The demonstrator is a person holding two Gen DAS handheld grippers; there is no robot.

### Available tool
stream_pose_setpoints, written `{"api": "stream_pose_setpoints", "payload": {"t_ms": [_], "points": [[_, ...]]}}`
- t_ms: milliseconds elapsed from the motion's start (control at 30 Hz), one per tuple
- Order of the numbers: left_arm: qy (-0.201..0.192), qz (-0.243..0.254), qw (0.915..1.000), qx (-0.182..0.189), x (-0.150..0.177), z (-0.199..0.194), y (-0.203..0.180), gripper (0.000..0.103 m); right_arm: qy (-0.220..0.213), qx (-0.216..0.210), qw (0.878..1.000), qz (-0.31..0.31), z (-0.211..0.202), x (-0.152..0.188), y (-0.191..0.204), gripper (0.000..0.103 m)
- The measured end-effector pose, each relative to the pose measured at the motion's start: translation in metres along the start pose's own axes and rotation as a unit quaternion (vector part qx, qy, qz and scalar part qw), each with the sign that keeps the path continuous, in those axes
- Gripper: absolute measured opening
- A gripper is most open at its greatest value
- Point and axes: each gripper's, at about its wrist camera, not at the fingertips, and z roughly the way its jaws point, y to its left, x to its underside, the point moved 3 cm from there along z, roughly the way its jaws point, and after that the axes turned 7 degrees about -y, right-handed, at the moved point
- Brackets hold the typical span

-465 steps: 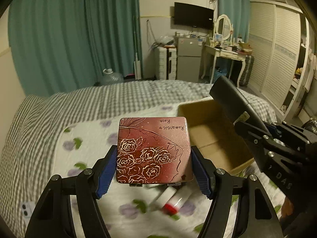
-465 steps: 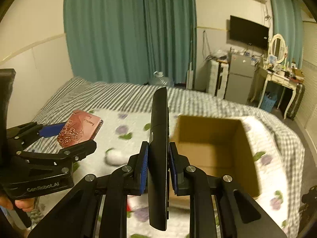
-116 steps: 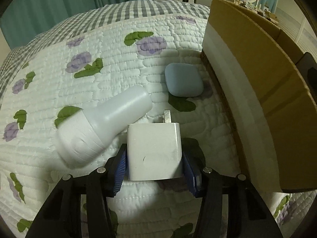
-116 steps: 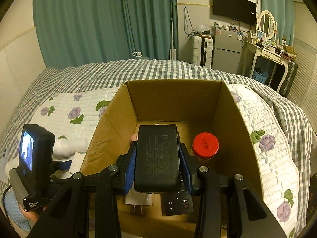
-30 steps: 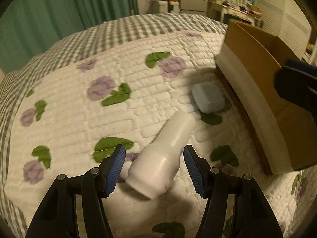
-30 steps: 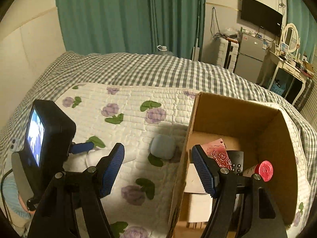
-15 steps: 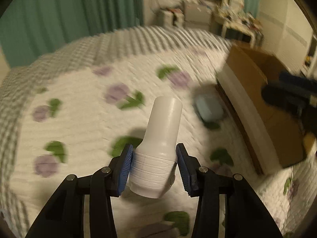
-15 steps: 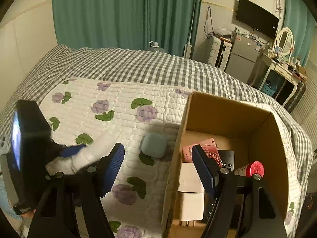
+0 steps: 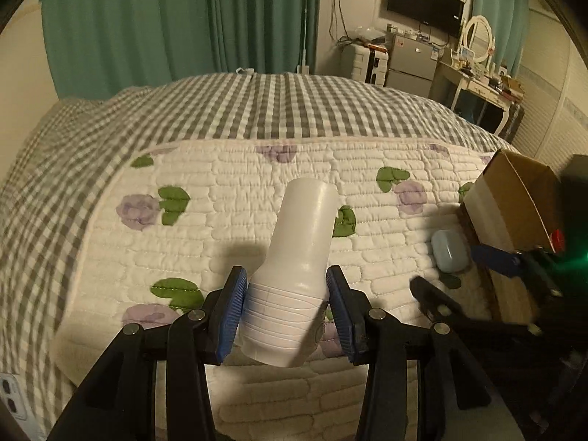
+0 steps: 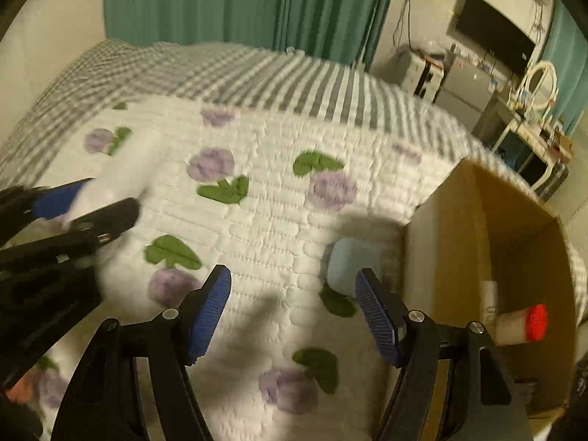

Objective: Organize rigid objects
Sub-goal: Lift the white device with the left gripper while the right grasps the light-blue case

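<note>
Clamping the white bottle (image 9: pixel 297 268) above the bed quilt (image 9: pixel 220 198), the left tongs (image 9: pixel 284 310) carry it; right tongs (image 10: pixel 294 312) gape empty near the blue case (image 10: pixel 343 262); both remain unboxed beside the part-filled cardboard box (image 10: pixel 514 242).

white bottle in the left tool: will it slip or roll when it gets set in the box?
The white bottle looks like smooth rigid plastic, so probably stiff and fairly light. The left tool clamps its ribbed wide end, which likely helps against slipping, though the taper could let it creep. Being round, it would probably roll if laid down in the cardboard box.
</note>
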Motion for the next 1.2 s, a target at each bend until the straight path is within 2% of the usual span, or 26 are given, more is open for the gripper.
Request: {"api": "stream_pose_setpoints", "payload": {"t_ms": [67,133,300,467,567,667,700,733,833,900,1033,1200], "points": [[0.007,-0.005,1.0000,0.002,0.003,0.005,0.002,0.045,0.016,0.019,1.000,0.002,0.021,0.001,-0.005,0.070],[0.011,-0.007,0.9999,0.005,0.005,0.009,0.002,0.045,0.036,0.018,0.999,0.024,0.041,0.001,-0.012,0.068],[0.016,-0.004,0.9998,0.013,0.009,0.013,-0.001,0.045,0.030,0.054,0.998,0.032,0.062,-0.006,-0.015,0.071],[0.017,-0.014,0.9996,0.019,0.009,0.012,0.002,0.045,0.015,0.083,0.996,-0.017,0.064,0.000,-0.008,0.071],[0.016,-0.012,0.9996,0.019,0.010,0.011,0.002,0.045,0.029,0.091,0.995,-0.034,0.062,0.001,-0.009,0.068],[0.016,-0.014,0.9995,0.022,0.010,0.011,0.003,0.045,0.041,0.102,0.993,-0.050,0.061,0.001,-0.011,0.057],[0.017,-0.015,0.9995,0.024,0.010,0.010,0.003,0.045,0.043,0.115,0.991,-0.058,0.060,0.002,-0.013,0.043],[0.017,-0.016,0.9994,0.025,0.010,0.010,0.003,0.045,0.047,0.138,0.986,-0.075,0.059,0.005,-0.017,0.036],[0.017,-0.019,0.9993,0.029,0.011,0.009,0.002,0.045,0.041,0.134,0.985,-0.097,0.055,0.009,-0.016,0.033],[0.017,-0.019,0.9992,0.031,0.012,0.008,0.001,0.045,0.031,0.124,0.988,-0.089,0.047,0.012,-0.016,0.031],[0.015,-0.018,0.9991,0.034,0.012,0.005,-0.001,0.045,0.017,0.076,0.996,-0.052,0.026,0.010,-0.017,0.028],[0.002,-0.010,0.9995,0.028,0.010,-0.015,-0.006,0.045,0.003,0.033,0.999,-0.030,0.000,0.007,-0.018,0.026]]}}
